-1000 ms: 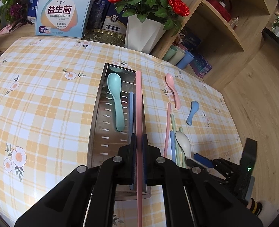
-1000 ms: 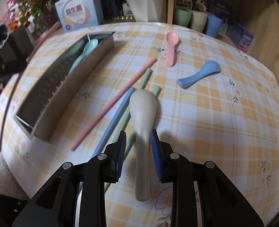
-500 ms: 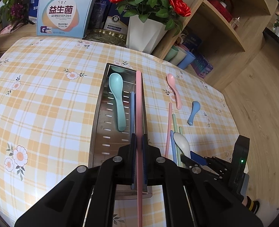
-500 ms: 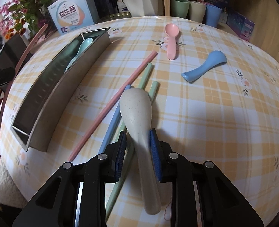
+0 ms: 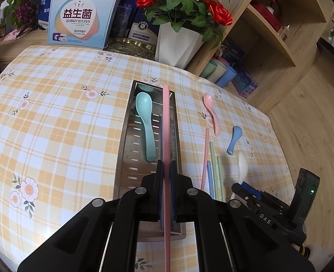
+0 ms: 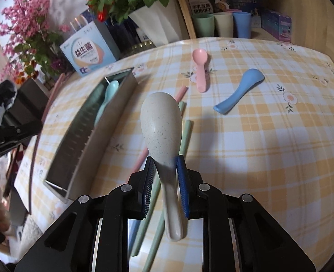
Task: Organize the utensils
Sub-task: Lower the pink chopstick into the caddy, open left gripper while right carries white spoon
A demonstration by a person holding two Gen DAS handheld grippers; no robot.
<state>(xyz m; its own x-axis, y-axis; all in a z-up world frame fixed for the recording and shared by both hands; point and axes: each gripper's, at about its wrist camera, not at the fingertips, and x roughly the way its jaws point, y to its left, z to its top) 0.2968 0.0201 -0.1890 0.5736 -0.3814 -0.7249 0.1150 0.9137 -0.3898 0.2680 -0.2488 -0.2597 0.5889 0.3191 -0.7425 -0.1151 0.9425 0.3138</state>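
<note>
Right tongs (image 6: 165, 174) have just been closing and are now pinching the beige spoon (image 6: 161, 124) by its neck, bowl tipping up off the worktop (image 6: 269, 147), likely for carrying to the tray (image 5: 127, 149). Left tongs (image 5: 166, 172) are pressed together on a pink chopstick (image 5: 166, 124), hanging lengthwise over the tray, lined up for dropping in. Teal spoon (image 5: 145, 117) is already lying inside. Farther off, blue spoon (image 6: 239, 94) and pink spoon (image 6: 200, 68) are waiting on the cloth.
</note>
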